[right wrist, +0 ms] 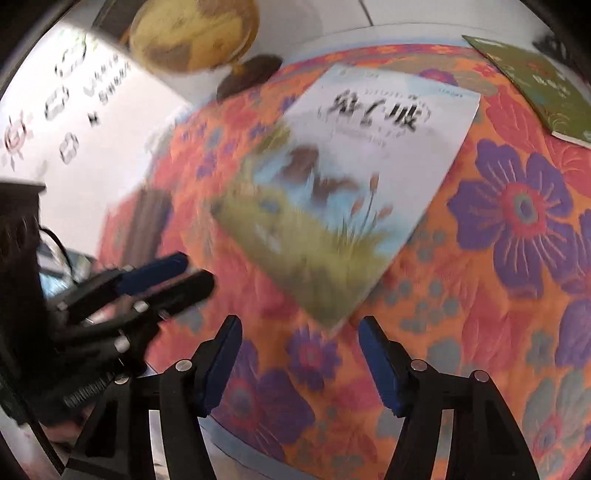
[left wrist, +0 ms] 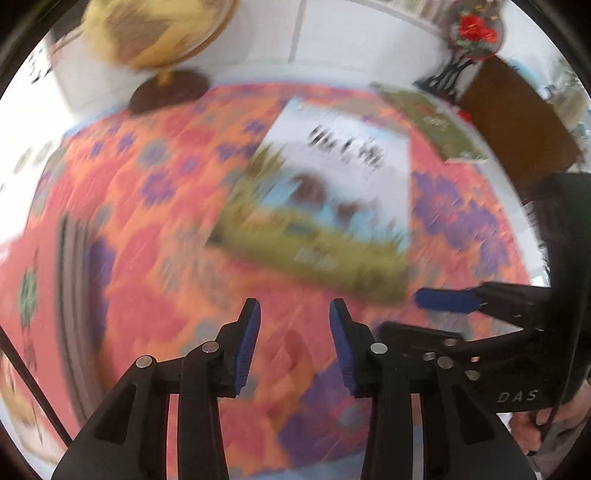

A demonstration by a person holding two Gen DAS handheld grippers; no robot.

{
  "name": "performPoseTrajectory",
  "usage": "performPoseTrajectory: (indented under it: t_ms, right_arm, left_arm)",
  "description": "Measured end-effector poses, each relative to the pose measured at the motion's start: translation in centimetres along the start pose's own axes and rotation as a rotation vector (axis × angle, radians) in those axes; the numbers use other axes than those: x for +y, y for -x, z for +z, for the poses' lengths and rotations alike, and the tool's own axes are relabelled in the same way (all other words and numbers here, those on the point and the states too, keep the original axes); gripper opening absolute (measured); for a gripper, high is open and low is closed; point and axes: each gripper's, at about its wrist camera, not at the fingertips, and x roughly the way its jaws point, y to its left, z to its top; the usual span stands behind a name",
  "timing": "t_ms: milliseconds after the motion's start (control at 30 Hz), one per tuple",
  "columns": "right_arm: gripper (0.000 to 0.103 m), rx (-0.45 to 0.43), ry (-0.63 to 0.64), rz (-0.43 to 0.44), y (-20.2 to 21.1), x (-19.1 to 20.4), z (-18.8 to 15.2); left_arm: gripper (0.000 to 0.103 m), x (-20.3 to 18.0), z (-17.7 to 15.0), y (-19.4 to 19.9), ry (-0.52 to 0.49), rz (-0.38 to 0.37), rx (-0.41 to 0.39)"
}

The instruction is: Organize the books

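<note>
A large picture book (left wrist: 325, 192) with a pale cover, dark lettering and a grassy scene lies flat and skewed on the flowered orange tablecloth (left wrist: 155, 229). A green book (left wrist: 432, 122) lies flat behind it to the right. My left gripper (left wrist: 295, 310) hovers over the cloth just in front of the picture book, open, with nothing between its fingers. In the right wrist view my right gripper (right wrist: 300, 326) is open above the near corner of the picture book (right wrist: 343, 177), not touching it. The green book (right wrist: 535, 81) is at the far right. Both views are blurred.
A yellow globe (left wrist: 155, 29) on a dark round base stands at the table's back left. A red flower ornament (left wrist: 474, 29) on a black stand and a brown board (left wrist: 517, 122) are at the back right. A dark striped object (left wrist: 74, 295) lies at the cloth's left edge.
</note>
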Motion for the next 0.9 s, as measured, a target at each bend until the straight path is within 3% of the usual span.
performPoseTrajectory:
  t_ms: [100,200,367,500,567,667,767,900]
  right_arm:
    - [0.064,0.020,-0.024,0.008,-0.3,-0.7,-1.1]
    - [0.064,-0.034,-0.127,0.030,0.8,-3.2,-1.3]
    - [0.065,-0.153,-0.296,0.057,2.2,-7.0,0.2]
    - [0.066,-0.215,-0.414,0.132,2.4,-10.0,1.8]
    - [0.067,-0.214,-0.451,0.185,1.9,-10.9,2.7]
    - [0.075,-0.215,-0.468,0.252,1.9,-10.9,2.7]
    - [0.075,-0.184,-0.419,0.242,2.2,-10.7,2.2]
    - [0.075,-0.138,-0.366,0.177,2.4,-9.0,0.3]
  left_arm:
    - [0.036,1.8,-0.5,-0.3,0.031,0.015,0.015]
    - [0.038,3.2,1.2,-0.4,0.025,0.055,-0.007]
    - [0.041,4.3,6.3,-2.6,0.044,0.003,-0.034]
    - [0.042,4.0,8.4,-6.1,0.061,-0.035,0.007]
    - [0.053,3.6,8.5,-6.5,0.060,-0.058,-0.013]
    - [0.056,2.4,8.1,-6.5,0.050,-0.094,-0.003]
    - [0.056,0.4,6.9,-6.3,-0.013,-0.130,0.029]
    - [0.056,-2.5,3.1,-5.3,-0.085,-0.091,0.089]
